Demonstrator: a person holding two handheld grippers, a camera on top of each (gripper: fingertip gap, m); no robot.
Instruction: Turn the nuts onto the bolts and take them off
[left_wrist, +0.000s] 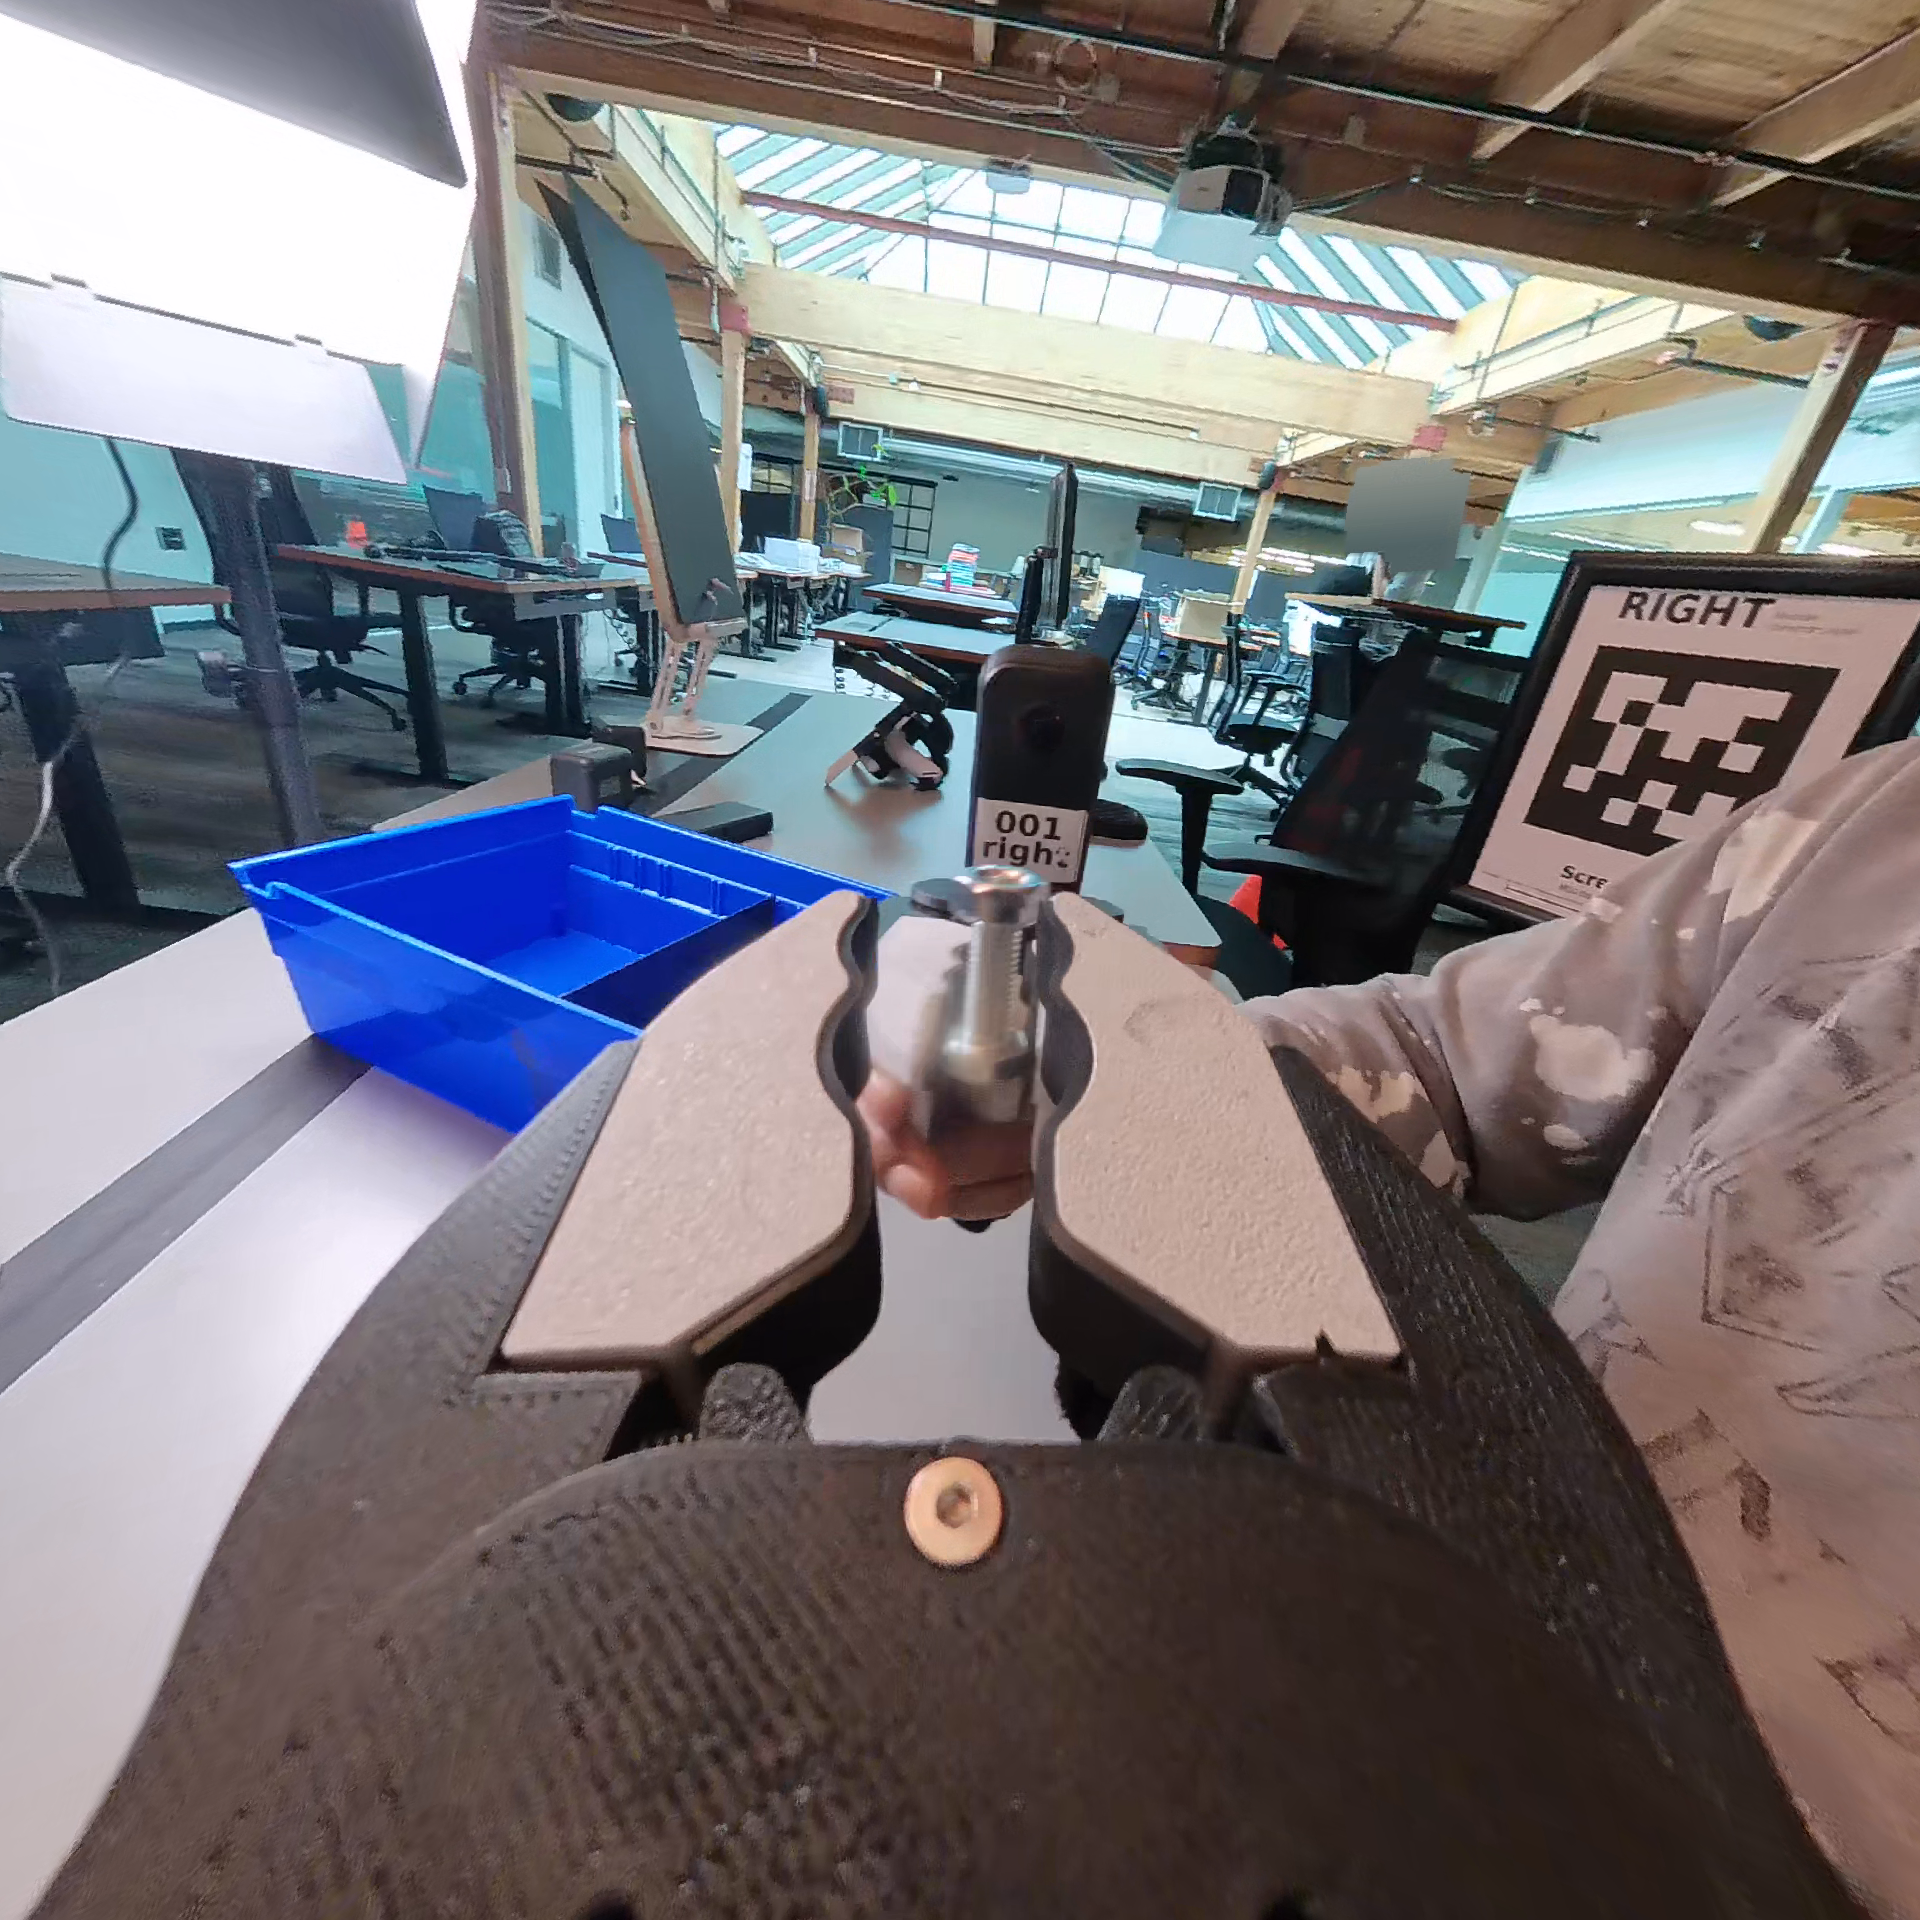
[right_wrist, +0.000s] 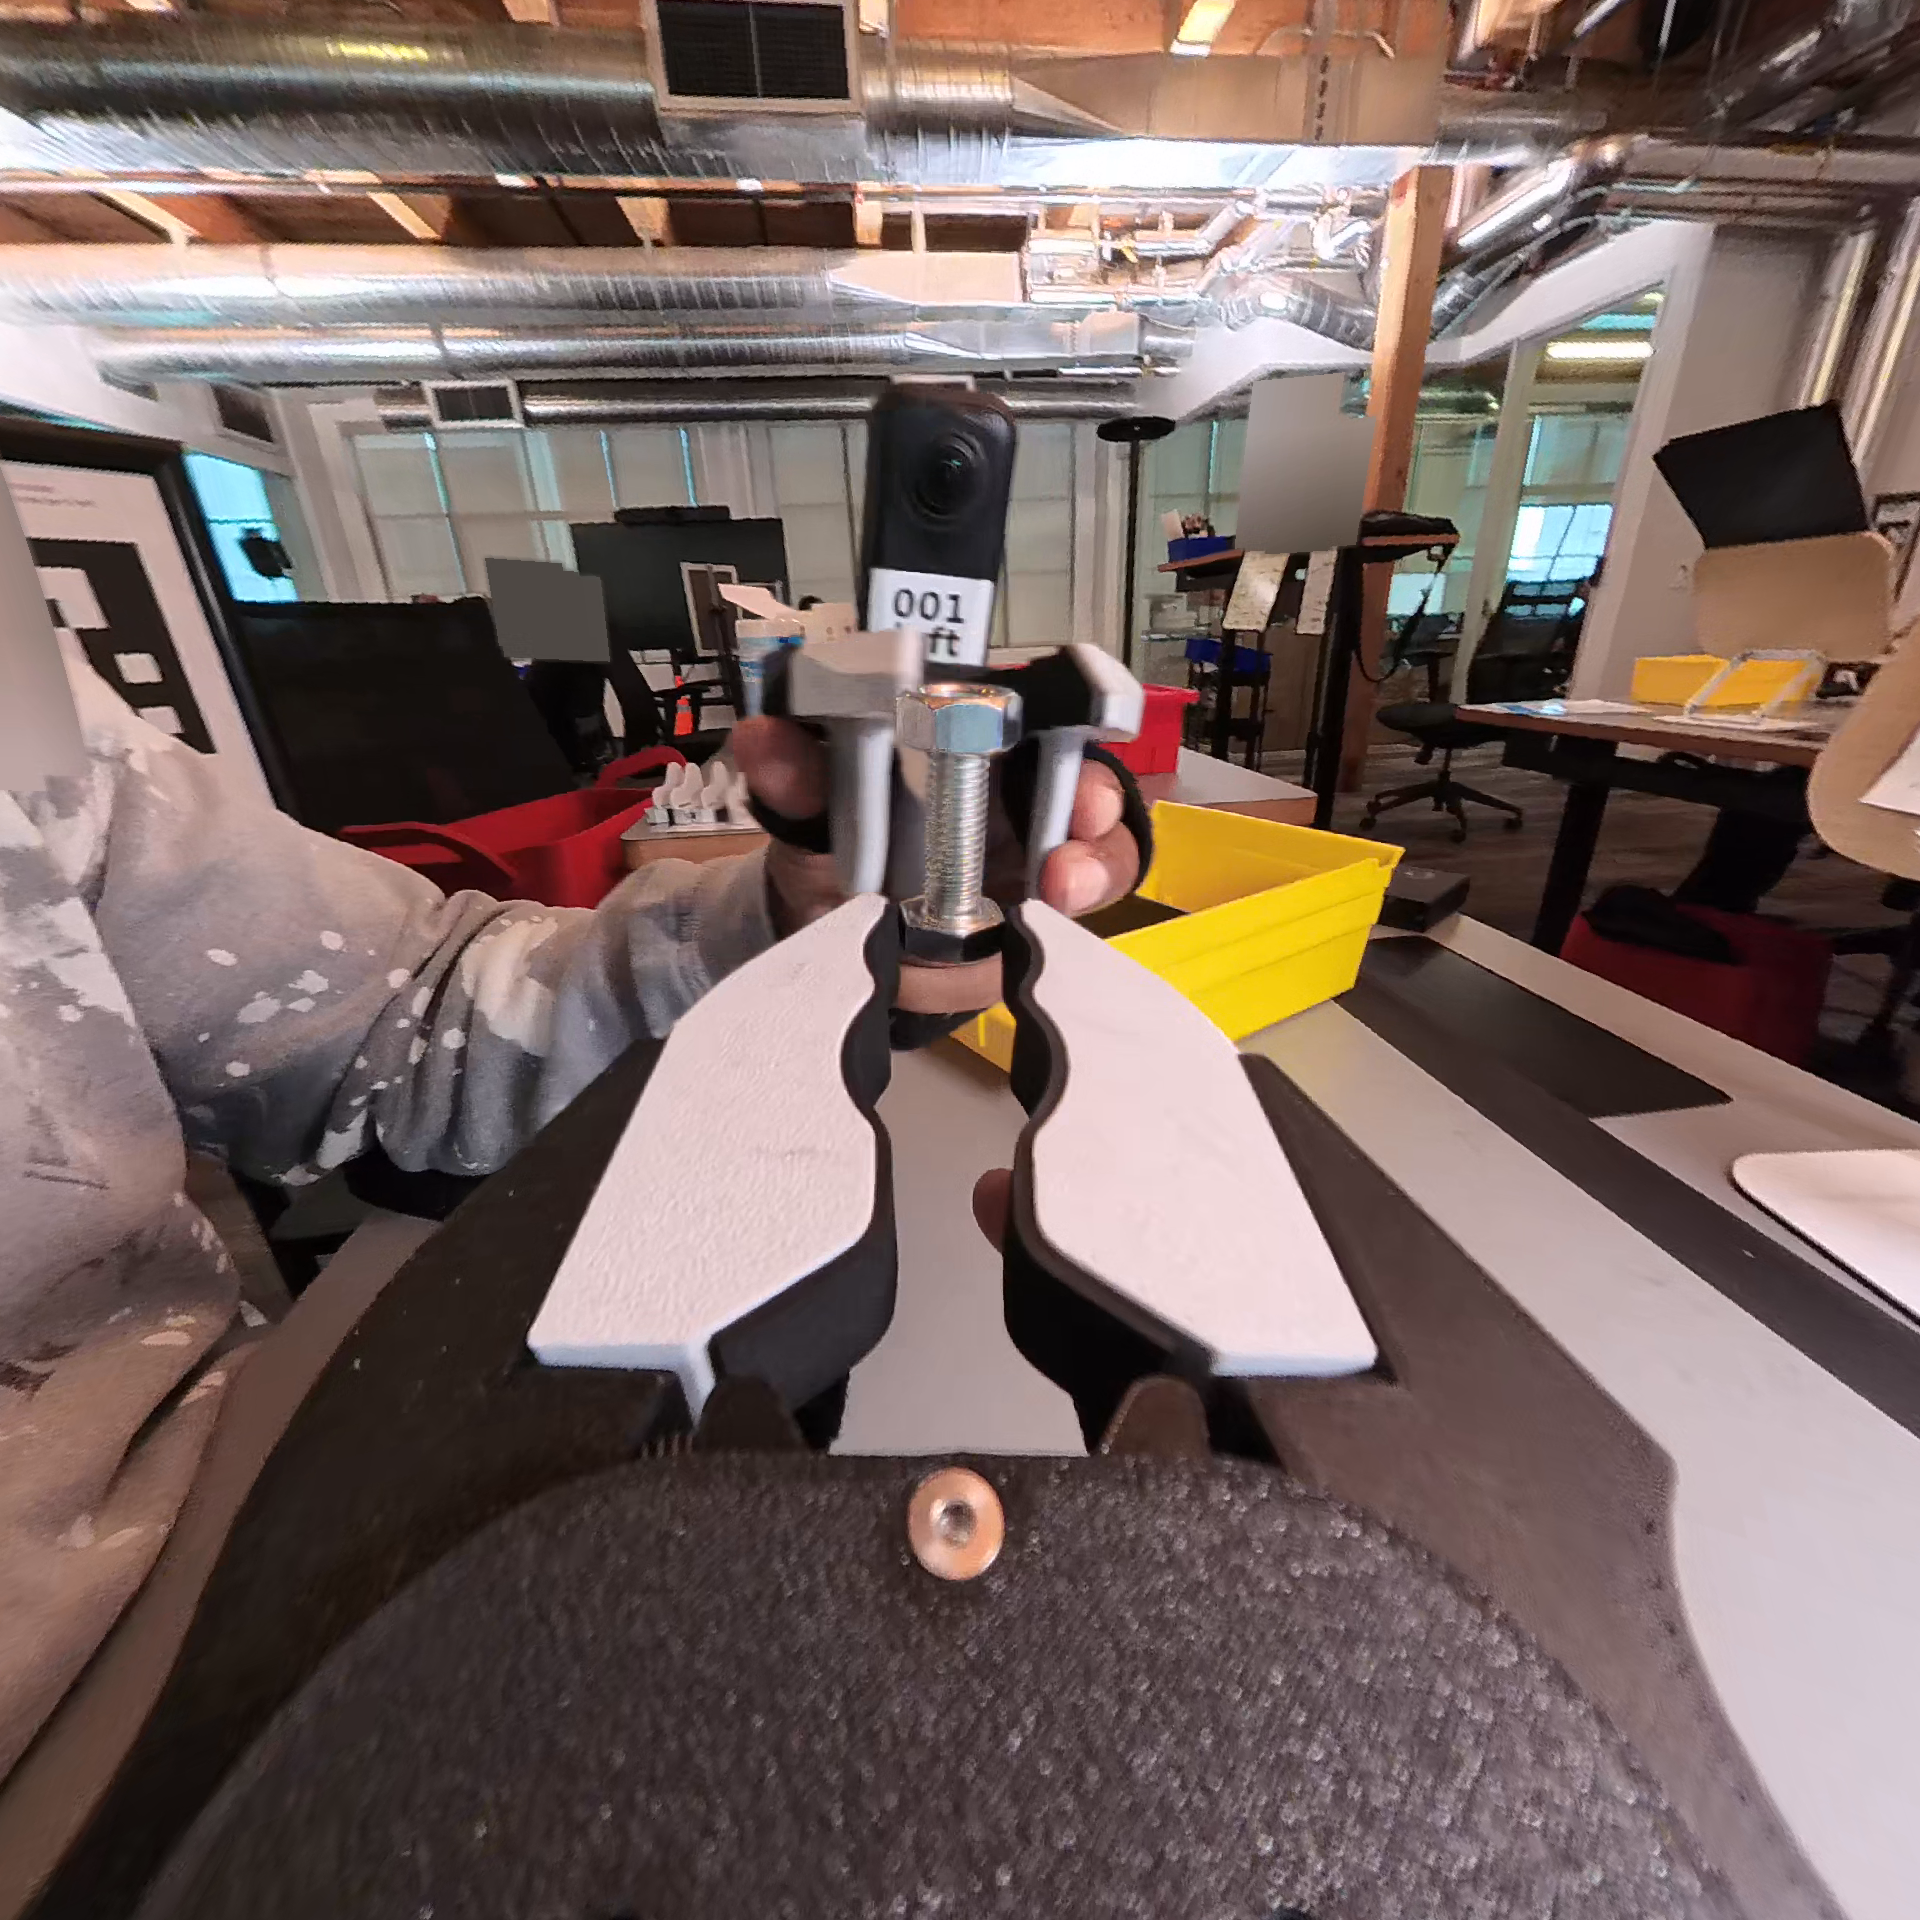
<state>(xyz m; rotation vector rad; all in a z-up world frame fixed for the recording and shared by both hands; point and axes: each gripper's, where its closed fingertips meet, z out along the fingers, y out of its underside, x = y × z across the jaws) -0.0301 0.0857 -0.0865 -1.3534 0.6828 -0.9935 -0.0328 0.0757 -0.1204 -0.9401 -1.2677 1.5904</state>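
A silver bolt (left_wrist: 977, 997) is held in the air between my two grippers. My left gripper (left_wrist: 956, 909) is shut on its hex head (left_wrist: 971, 1081), with the threaded shaft pointing away from me. In the right wrist view the bolt (right_wrist: 956, 810) runs from the hex head (right_wrist: 956, 717), between the left gripper's fingers (right_wrist: 862, 790), down to a nut (right_wrist: 951, 920). My right gripper (right_wrist: 951, 914) is shut on that nut at its fingertips. The nut end also shows in the left wrist view (left_wrist: 977, 891), below the right gripper's black camera (left_wrist: 1039, 727).
A blue divided bin (left_wrist: 468, 956) stands on the grey table (left_wrist: 156, 1091) to the left. A yellow bin (right_wrist: 1268, 904) sits behind the grippers. A red tub (right_wrist: 540, 842) and a framed marker board (left_wrist: 1683, 727) stand farther back. A person's patterned sleeve (left_wrist: 1558, 1039) reaches in. Both grippers' tips are close together, under 4 cm apart.
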